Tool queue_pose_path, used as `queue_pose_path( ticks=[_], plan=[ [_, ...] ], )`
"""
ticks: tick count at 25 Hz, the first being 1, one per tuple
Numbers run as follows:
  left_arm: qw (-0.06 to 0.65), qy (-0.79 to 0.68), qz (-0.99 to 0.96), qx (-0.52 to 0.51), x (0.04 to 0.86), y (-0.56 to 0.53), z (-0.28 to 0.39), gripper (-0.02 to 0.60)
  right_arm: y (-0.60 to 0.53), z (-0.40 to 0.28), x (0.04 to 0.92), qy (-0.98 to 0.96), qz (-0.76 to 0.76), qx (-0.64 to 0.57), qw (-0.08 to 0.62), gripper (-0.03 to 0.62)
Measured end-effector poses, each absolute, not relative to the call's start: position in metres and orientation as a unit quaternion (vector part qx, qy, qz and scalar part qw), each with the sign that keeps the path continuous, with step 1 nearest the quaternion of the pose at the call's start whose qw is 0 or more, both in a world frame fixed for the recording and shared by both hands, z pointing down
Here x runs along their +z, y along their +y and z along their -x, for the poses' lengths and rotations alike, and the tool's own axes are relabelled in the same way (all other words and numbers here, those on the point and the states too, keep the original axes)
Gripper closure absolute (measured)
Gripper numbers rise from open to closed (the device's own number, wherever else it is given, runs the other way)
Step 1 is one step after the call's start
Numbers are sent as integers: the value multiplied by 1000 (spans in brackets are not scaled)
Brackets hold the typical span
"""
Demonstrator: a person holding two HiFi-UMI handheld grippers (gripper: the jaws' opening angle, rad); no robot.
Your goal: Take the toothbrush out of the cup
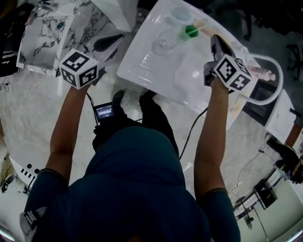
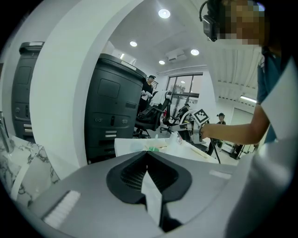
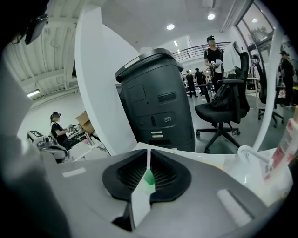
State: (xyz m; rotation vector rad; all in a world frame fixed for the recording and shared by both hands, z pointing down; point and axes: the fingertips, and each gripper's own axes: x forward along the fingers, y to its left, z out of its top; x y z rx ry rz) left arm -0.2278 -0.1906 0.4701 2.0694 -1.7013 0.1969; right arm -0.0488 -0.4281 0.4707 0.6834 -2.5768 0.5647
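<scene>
In the head view a white table (image 1: 142, 61) holds a clear cup (image 1: 165, 41). Just right of the cup lies a green piece (image 1: 191, 31) with a pale stick (image 1: 204, 27) running off it, which looks like the toothbrush; whether it sits in anything I cannot tell. My left gripper (image 1: 113, 40) hangs off the table's left edge, shut and empty. My right gripper (image 1: 216, 39) is over the table's right side, close to the pale stick, also shut with nothing held. In the right gripper view the green piece (image 3: 148, 176) shows through the slit of the shut right gripper (image 3: 149, 153). The left gripper (image 2: 148, 157) shows shut in its own view.
A marbled board (image 1: 47, 33) lies far left and a white ring-shaped stand (image 1: 273, 80) is at the right. A second pale cup (image 1: 181, 14) stands at the table's far end. A dark grey machine (image 3: 158, 107) and an office chair (image 3: 228, 107) stand beyond, with people further back.
</scene>
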Motion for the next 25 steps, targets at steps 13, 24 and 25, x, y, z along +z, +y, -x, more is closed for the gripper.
queue_pose_path(
  ticks=[13, 24, 25],
  plan=[
    [247, -645, -719, 79, 481, -166, 242, 581, -474, 74, 511, -918, -246, 213, 226, 582],
    [265, -653, -705, 82, 493, -154, 250, 581, -505, 91, 557, -898, -262, 244, 257, 469],
    [266, -653, -704, 82, 494, -153, 251, 581, -506, 92, 559, -897, -263, 245, 259, 459]
  ],
)
